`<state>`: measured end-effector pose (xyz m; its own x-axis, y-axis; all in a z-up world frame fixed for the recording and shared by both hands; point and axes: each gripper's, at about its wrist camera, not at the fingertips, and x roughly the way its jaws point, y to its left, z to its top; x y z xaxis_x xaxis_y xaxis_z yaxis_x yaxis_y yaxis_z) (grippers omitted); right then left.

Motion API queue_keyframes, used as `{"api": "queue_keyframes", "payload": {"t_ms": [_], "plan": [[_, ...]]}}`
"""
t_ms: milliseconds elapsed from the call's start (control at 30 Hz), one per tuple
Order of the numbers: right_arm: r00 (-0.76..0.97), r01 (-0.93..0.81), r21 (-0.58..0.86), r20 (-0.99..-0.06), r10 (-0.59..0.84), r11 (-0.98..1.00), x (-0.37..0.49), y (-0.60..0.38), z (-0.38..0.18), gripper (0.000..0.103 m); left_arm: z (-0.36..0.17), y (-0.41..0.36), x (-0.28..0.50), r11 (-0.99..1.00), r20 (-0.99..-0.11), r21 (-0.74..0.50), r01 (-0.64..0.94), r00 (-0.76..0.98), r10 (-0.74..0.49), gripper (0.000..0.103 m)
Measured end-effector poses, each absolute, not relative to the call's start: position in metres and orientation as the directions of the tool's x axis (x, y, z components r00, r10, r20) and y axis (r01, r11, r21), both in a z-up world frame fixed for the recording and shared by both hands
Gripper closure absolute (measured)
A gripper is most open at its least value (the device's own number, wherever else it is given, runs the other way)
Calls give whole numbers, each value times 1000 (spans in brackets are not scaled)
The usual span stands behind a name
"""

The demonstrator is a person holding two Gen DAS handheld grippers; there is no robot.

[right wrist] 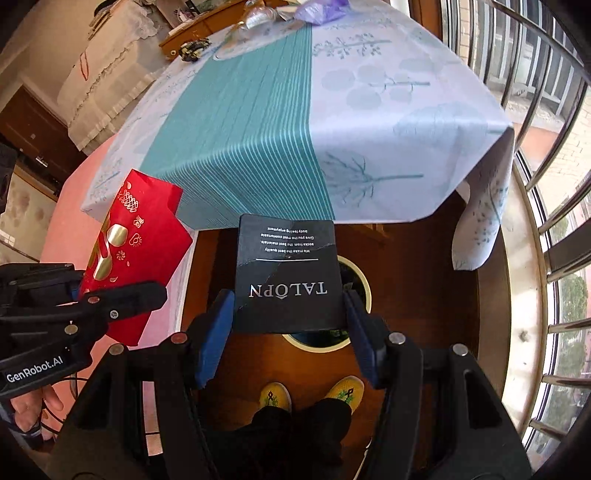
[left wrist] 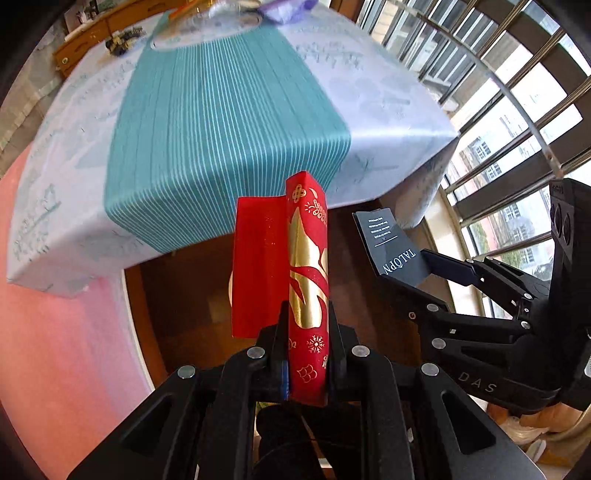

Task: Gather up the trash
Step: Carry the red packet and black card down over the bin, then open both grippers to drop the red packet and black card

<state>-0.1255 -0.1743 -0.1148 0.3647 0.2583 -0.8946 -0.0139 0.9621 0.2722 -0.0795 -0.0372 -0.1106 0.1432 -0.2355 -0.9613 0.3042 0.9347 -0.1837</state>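
Observation:
My left gripper [left wrist: 308, 332] is shut on a red envelope with gold print [left wrist: 306, 266], held upright off the near edge of the table; the envelope also shows in the right wrist view [right wrist: 136, 251]. My right gripper [right wrist: 290, 310] is shut on a black "TALOPN" card [right wrist: 286, 273], gripped by its two side edges; the card also shows in the left wrist view [left wrist: 395, 243]. The card hangs over a round bin opening [right wrist: 356, 280] on the dark floor. More litter, a purple wrapper [right wrist: 321, 9] and clear plastic [right wrist: 258, 14], lies at the table's far end.
The table [right wrist: 369, 110] wears a pale cloth with a teal striped runner [right wrist: 240, 129]. A small dark object [right wrist: 192, 50] sits far left. Window bars [right wrist: 546, 184] stand to the right. My feet in yellow shoes [right wrist: 275, 397] stand on the wooden floor. A pink surface [left wrist: 55, 332] is at left.

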Motion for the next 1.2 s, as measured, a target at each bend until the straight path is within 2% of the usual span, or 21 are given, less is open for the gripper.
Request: {"api": "queue_keyframes", "payload": {"t_ms": [433,567,600,700,733,1100,1133,1200], "plan": [[316,136,237,-931,184,962,-142,-174,-291,46,-301,-25,-67,921,-966,-227,318,45,-253,89],[313,165,238,-933,178,957,-143,-175,-336,46,-346,-28,-62,913,-967,-226,339,38,-254,77],[313,169,238,-933,177,957,-142,-175,-346,46,-354,-29,-61,911,-966,-226,345,40,-255,68],[308,184,237,-936,173,954,-137,-174,-373,46,-378,-29,-53,912,-967,-221,346,44,-251,49],[307,186,236,-936,172,954,-135,-175,-381,46,-384,-26,-50,914,-968,-219,342,45,-249,46],[281,132,255,-936,210,958,-100,-160,-427,45,-420,10,-26,961,-977,-157,227,108,-185,46],[277,135,258,-937,213,957,-97,-159,-427,45,-421,13,-26,963,-977,-155,219,110,-182,46],[262,144,249,-943,206,958,-90,-156,-428,36,-418,18,-27,967,-978,-154,205,110,-179,46]]}}
